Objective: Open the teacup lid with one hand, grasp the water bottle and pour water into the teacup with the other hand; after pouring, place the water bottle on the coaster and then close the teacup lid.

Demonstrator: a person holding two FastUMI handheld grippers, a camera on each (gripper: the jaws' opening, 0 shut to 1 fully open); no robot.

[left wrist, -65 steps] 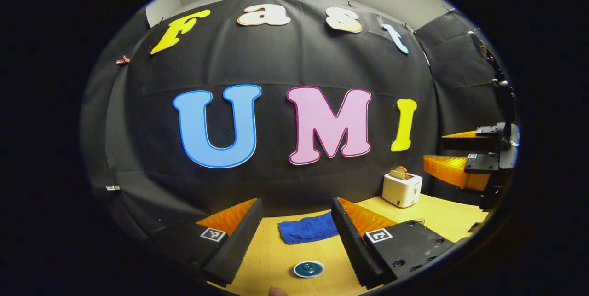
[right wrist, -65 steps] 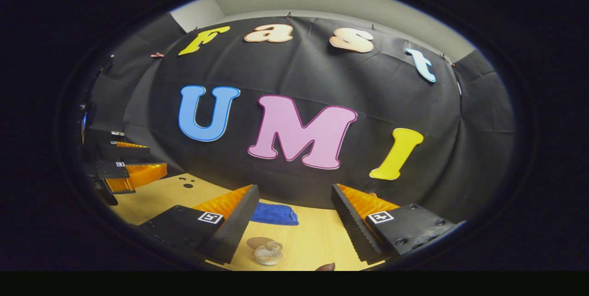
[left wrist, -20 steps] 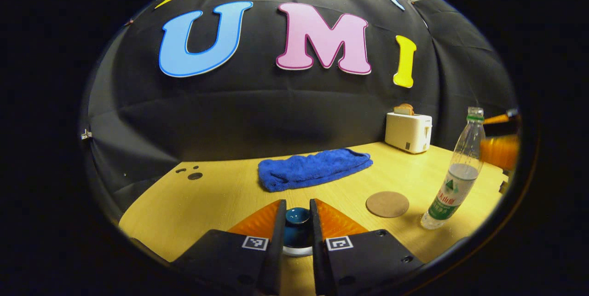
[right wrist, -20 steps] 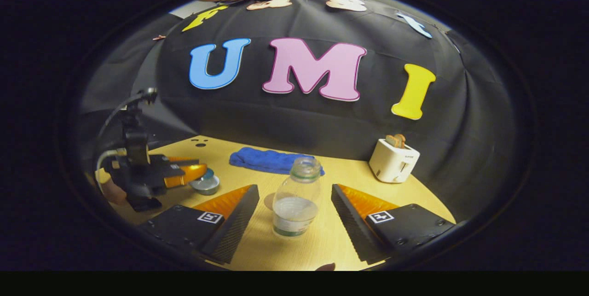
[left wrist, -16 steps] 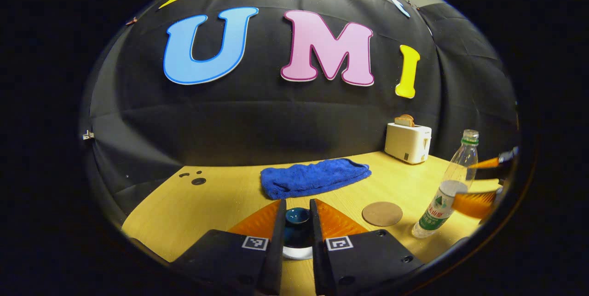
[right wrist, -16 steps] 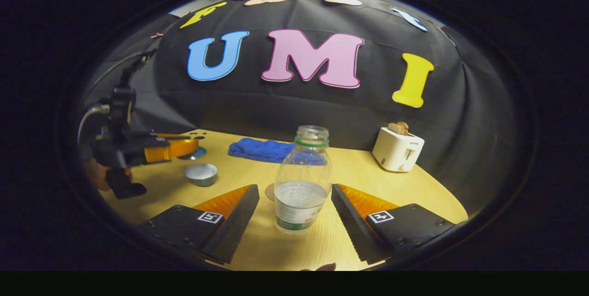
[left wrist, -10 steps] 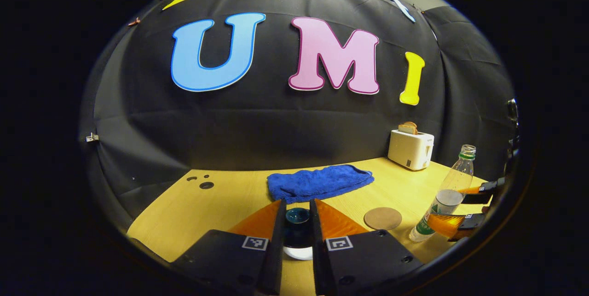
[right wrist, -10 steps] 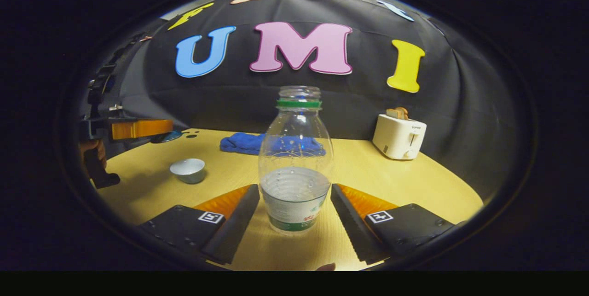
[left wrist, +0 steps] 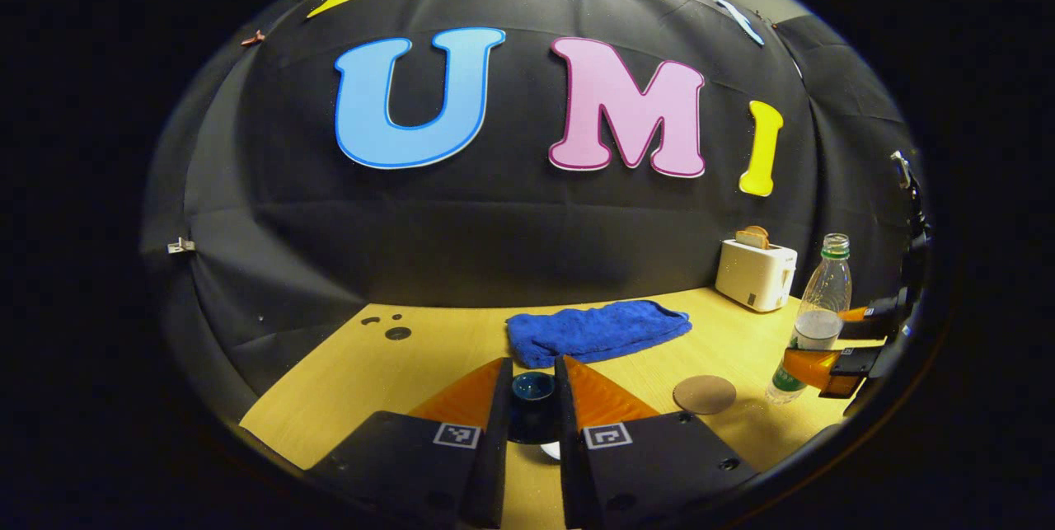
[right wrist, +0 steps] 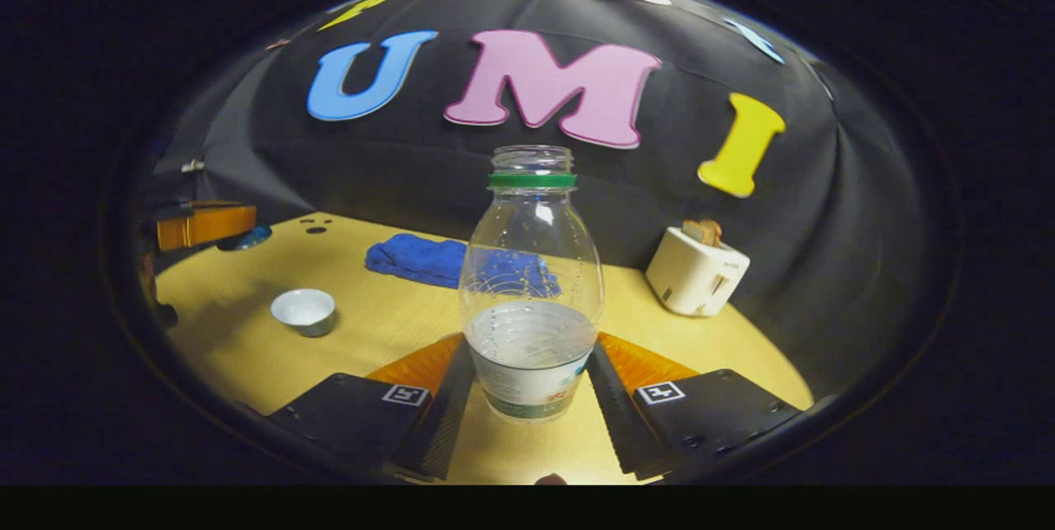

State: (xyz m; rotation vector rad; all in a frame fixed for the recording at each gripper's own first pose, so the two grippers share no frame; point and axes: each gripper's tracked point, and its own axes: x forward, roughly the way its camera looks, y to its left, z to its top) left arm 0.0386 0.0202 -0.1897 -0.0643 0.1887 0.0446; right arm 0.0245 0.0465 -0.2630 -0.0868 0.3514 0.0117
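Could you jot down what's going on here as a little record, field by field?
left gripper: shut on the teacup lid, held above the table
right gripper: closed around the water bottle
bottle: upright, uncapped, partly filled
teacup: open, on the table
coaster: bare, beside the bottle
also there: blue towel, toaster with bread
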